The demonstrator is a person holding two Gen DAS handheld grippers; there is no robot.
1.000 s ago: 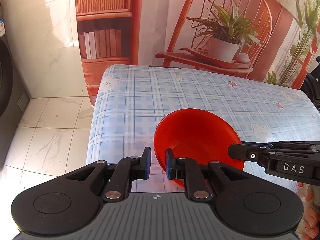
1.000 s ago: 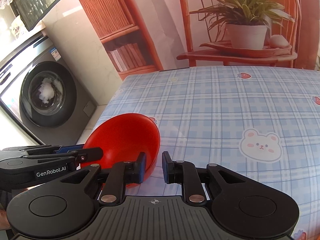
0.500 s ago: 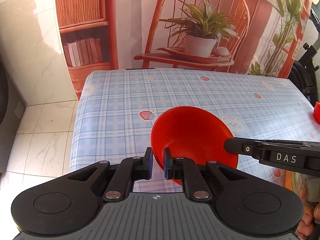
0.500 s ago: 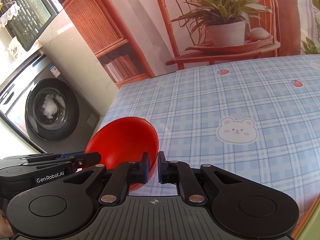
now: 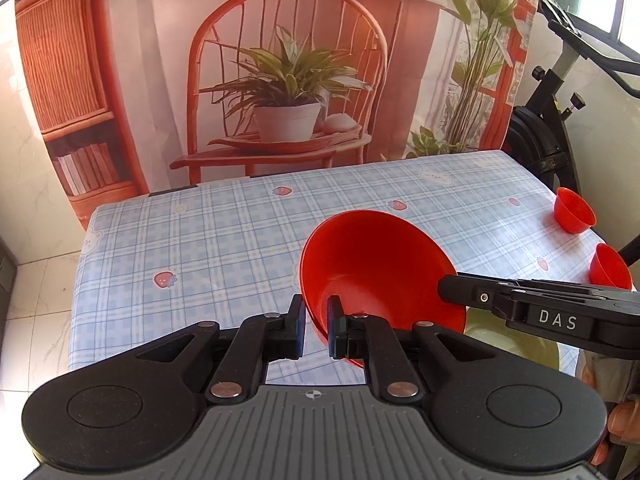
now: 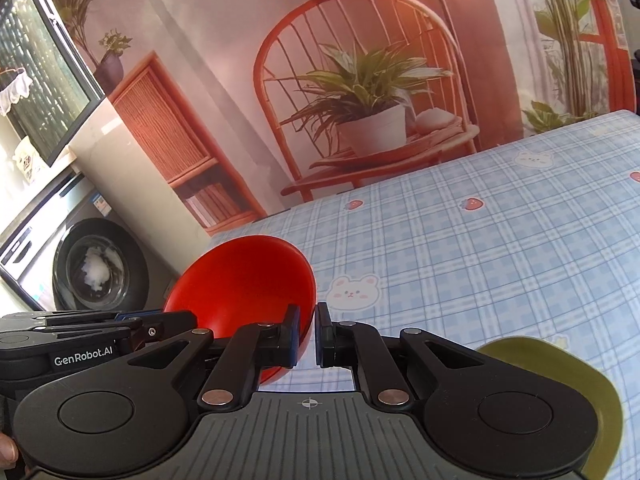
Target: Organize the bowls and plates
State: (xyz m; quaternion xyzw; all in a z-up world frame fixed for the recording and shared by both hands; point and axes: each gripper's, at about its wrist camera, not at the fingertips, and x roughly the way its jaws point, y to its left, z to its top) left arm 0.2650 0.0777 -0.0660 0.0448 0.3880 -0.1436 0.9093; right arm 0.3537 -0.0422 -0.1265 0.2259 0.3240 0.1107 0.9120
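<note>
A large red bowl (image 5: pixel 372 260) hangs tilted above the blue checked tablecloth (image 5: pixel 200 240), carried by both grippers. My left gripper (image 5: pixel 316 312) is shut on its near-left rim. My right gripper (image 5: pixel 444 290), marked DAS, comes in from the right and pinches the opposite rim. In the right wrist view the red bowl (image 6: pixel 248 276) sits left of centre; my right gripper (image 6: pixel 306 320) is shut on its right rim and the left gripper (image 6: pixel 188 320) grips the far side. An olive-green plate (image 6: pixel 560 364) lies on the tablecloth (image 6: pixel 480 240) just below and to the right; the plate (image 5: pixel 504 340) shows under the right gripper.
Two small red bowls (image 5: pixel 574 210) (image 5: pixel 610 270) stand near the table's right edge. An exercise bike (image 5: pixel 552 120) is beyond that edge, a washing machine (image 6: pixel 96 268) off the left side. A printed backdrop hangs behind the table. A person's fingers (image 5: pixel 616 420) show at the lower right.
Both grippers have carried the red bowl up and to the right along the table. The right jaws tightened on the rim. The small red bowls and the green plate have come into view.
</note>
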